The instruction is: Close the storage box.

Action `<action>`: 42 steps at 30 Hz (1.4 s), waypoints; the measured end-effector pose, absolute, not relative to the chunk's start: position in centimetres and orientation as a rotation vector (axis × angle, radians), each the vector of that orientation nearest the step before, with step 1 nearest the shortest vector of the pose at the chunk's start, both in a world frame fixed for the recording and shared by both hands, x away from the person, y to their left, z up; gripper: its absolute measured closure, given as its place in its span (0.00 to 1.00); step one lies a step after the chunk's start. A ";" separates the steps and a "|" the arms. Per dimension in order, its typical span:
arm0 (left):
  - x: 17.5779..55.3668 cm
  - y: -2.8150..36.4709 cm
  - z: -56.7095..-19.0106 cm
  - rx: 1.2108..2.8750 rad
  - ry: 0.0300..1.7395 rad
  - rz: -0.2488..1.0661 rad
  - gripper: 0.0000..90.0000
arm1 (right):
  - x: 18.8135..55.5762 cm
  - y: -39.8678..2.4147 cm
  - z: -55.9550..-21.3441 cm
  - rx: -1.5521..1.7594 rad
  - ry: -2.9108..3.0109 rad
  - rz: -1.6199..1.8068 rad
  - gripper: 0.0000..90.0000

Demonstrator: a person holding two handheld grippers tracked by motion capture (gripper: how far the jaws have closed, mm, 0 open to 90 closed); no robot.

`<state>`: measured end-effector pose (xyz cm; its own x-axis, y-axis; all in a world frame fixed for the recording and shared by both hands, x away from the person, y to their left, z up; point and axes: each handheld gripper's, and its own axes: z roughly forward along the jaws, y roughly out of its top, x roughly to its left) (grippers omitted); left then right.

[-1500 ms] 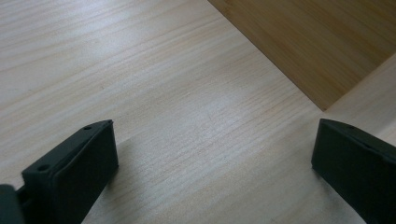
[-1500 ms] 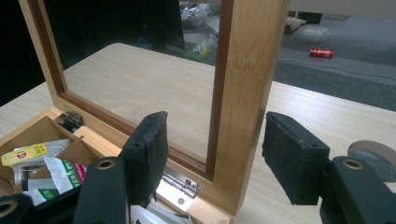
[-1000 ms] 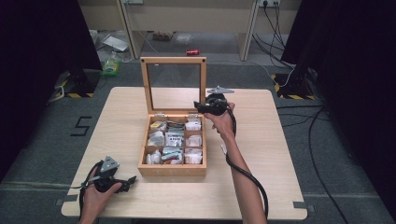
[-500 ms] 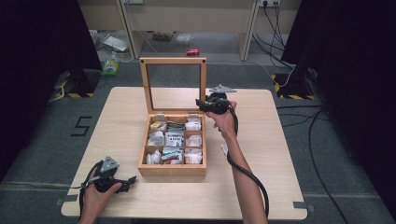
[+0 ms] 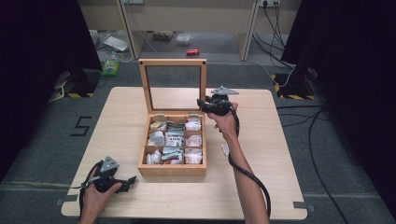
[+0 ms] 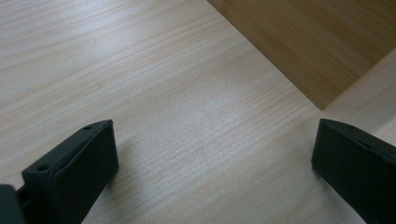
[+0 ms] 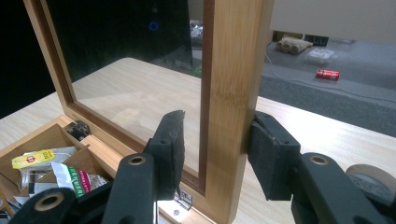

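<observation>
The wooden box (image 5: 172,140) is sitting at the centre of the high view on the pale wood-grain table (image 5: 280,158), its square compartments holding tea packets (image 5: 173,139). Its glass-paned lid (image 5: 173,84) is standing upright at the box's far edge, a flat bamboo frame with square corners. Your right gripper (image 7: 212,149) is straddling the lid's right frame post; the jaws have just been closing, the right pad touching the wood, the left one just beside the glass. Your left gripper (image 6: 210,163), lower left of the high view, is resting released on bare table, near the box's corner.
</observation>
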<state>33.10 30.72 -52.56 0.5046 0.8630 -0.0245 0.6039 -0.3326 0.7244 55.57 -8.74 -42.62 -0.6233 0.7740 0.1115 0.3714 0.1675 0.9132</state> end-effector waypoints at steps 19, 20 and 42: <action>33.1 30.7 -52.6 2.062 1.196 0.484 0.00 | 54.5 -9.4 -42.6 1.022 2.067 1.492 0.68; 33.1 30.7 -52.6 2.062 1.196 0.483 0.00 | 54.4 -9.4 -42.5 1.029 2.070 1.489 0.68; 33.1 30.7 -52.6 2.061 1.197 0.484 0.00 | 52.3 -9.4 -41.5 1.048 2.070 1.486 0.65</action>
<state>33.11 30.73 -52.56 0.5045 0.8631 -0.0236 0.6037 -0.3331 0.7243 52.35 -9.36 -41.48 -0.6479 0.7535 0.1119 0.3472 0.1613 0.9238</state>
